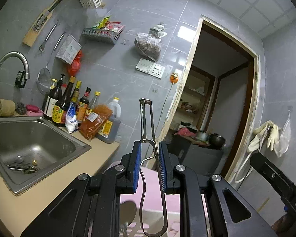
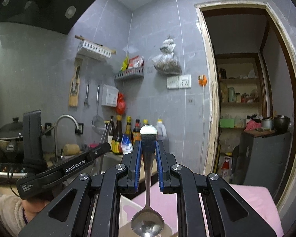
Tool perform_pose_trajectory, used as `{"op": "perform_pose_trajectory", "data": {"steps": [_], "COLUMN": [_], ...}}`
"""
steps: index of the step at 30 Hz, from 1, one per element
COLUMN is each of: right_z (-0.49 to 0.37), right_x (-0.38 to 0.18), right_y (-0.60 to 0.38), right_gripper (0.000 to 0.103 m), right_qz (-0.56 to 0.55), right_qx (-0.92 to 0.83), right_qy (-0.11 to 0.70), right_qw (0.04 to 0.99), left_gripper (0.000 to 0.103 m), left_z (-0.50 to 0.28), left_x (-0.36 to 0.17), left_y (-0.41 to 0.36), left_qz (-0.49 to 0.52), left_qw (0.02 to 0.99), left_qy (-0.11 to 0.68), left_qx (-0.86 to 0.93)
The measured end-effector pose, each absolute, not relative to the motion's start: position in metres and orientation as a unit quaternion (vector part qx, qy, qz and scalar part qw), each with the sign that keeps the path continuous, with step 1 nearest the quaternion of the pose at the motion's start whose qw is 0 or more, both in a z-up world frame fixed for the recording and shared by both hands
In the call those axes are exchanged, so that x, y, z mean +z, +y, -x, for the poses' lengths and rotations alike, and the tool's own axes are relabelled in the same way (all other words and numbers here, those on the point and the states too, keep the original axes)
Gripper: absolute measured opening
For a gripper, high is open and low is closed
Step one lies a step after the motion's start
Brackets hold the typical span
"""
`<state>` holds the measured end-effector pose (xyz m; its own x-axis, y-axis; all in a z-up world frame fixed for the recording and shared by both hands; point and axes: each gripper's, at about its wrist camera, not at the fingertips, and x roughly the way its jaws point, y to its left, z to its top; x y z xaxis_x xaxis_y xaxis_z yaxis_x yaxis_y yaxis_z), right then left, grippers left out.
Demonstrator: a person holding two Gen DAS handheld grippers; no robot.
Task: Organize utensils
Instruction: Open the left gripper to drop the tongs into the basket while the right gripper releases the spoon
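My left gripper (image 1: 149,148) is shut on a metal peeler (image 1: 147,118). The peeler's blade points up past the fingertips and its loop handle hangs down between the fingers. My right gripper (image 2: 148,145) is shut on a metal spoon (image 2: 148,223). The spoon's handle end sticks up above the fingertips and its bowl hangs down near the camera. Both are held in the air over a pink surface (image 2: 246,201). The left gripper's body also shows in the right wrist view (image 2: 69,169), to the left.
A steel sink (image 1: 29,144) with utensils at its drain sits in a beige counter (image 1: 84,165). Sauce bottles (image 1: 69,106) stand behind it. Wall racks (image 2: 129,74), hung tools and a plastic bag (image 1: 148,45) are on the grey tiled wall. A doorway (image 2: 242,98) opens right.
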<state>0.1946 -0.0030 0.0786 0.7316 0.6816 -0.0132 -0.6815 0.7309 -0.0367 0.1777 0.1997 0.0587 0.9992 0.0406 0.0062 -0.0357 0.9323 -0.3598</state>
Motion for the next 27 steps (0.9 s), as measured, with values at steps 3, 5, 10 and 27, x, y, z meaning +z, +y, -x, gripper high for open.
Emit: {"op": "perform_pose_trajectory", "data": {"steps": [3,5,10,27], "right_z": [-0.198,-0.199,-0.198,-0.191], "right_x": [0.072,0.068,0.062,0.064], "right_y": [-0.005,-0.005,-0.011,-0.022], "right_gripper": [0.012,0.012,0.012,0.022], "right_qz": [0.017,0.020,0.019,0.007], "right_qx": [0.371,0.373,0.385,0.398], "right_qy": [0.013,0.020,0.029,0.042], "right_qw": [0.929,0.928,0.922,0.916], "left_gripper": [0.015,0.015,0.015,0.035], "left_z": [-0.176,-0.175,-0.171,-0.149], "left_x": [0.051,0.046,0.036,0.047], "left_y": [0.192,0.187,0.184,0.181], "left_qz": [0.167,0.153,0.156,0.161], "left_qw": [0.986,0.988,0.987,0.984], "left_qy": [-0.001,0.009,0.034,0.080], "left_qx": [0.024,0.027,0.027,-0.005]}}
